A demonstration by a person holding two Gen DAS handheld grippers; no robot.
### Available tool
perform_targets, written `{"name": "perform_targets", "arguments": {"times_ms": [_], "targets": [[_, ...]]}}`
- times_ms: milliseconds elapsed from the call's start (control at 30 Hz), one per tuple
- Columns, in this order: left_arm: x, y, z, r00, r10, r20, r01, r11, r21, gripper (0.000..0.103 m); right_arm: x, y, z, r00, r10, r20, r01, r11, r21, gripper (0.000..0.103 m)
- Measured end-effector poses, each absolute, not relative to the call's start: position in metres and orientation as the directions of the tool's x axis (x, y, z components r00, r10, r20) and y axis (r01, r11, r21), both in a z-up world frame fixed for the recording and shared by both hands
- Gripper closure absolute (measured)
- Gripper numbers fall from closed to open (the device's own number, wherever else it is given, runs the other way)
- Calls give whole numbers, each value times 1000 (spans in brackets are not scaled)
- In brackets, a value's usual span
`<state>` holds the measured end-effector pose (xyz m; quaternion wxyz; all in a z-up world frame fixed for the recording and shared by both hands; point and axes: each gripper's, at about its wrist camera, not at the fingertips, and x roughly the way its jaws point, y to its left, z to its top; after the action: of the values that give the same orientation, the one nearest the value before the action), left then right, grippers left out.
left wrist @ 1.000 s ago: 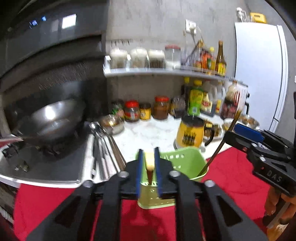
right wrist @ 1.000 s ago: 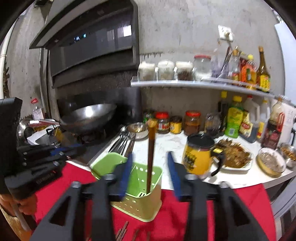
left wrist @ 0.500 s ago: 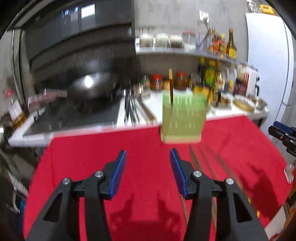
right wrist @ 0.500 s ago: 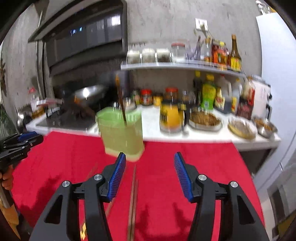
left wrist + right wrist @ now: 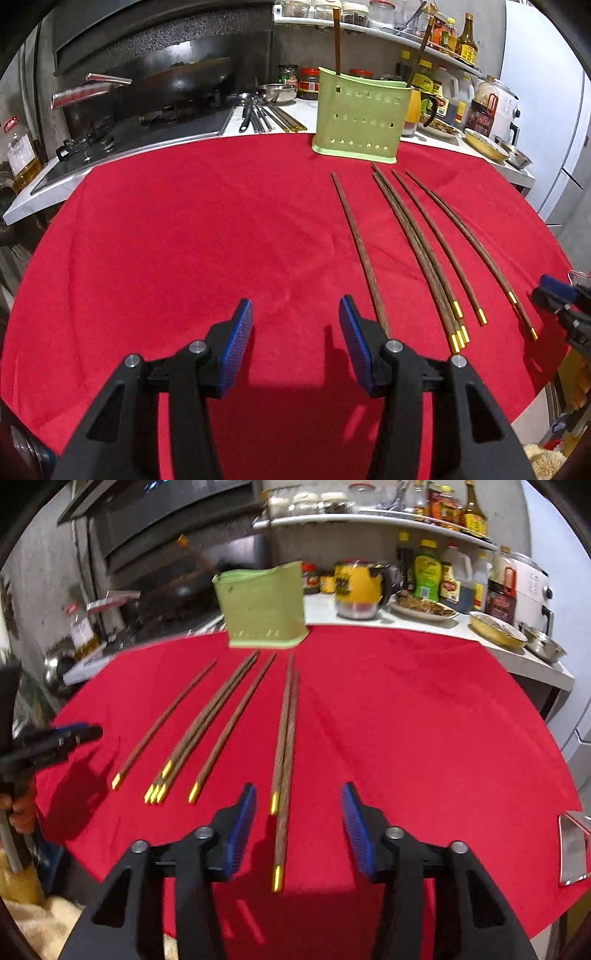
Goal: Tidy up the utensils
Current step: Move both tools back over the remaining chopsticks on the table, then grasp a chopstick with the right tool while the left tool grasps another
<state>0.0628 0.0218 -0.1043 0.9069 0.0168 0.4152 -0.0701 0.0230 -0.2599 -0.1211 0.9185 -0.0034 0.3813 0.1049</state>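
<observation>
Left gripper (image 5: pixel 295 339) jaws apart, nothing between, over bare red cloth (image 5: pixel 184 240). Right gripper (image 5: pixel 298 825) jaws closing, still apart, chopstick pair (image 5: pixel 284 746) lying between them, untouched. Other wooden chopsticks (image 5: pixel 417 236) fanned on cloth right of left gripper. Green holder (image 5: pixel 360 114) at far edge, two chopsticks standing inside.

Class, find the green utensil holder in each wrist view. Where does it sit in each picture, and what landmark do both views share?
Left wrist view: the green holder stands upper centre-right, at the red cloth's far edge, two chopsticks upright in it.
Right wrist view: the holder sits upper centre-left, blurred, at the cloth's far edge.
Shared landmark: the yellow mug, beside the holder on the counter; partly hidden behind it in the left view.
</observation>
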Motion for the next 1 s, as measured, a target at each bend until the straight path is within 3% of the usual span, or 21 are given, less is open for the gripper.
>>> {"name": "perform_targets", "arguments": {"times_ms": [367,667,833,1000], "targets": [[61,10,-111,622,-162,-766,191,980,-53,55,17,-251,-138,652,162,-741,-209,977,30,96],[55,-10,-116,577,-266,-772,296,949,-106,56,31,-279,-141,690,102,-717,-51,994,93,96],[55,-32,-125,552,-262,-791,350,934,-65,74,39,-277,-142,700,91,-708,-42,995,86,96],[60,-42,-132,580,-163,-798,327,944,45,94,47,-273,-143,709,117,-696,-76,993,90,94]]}}
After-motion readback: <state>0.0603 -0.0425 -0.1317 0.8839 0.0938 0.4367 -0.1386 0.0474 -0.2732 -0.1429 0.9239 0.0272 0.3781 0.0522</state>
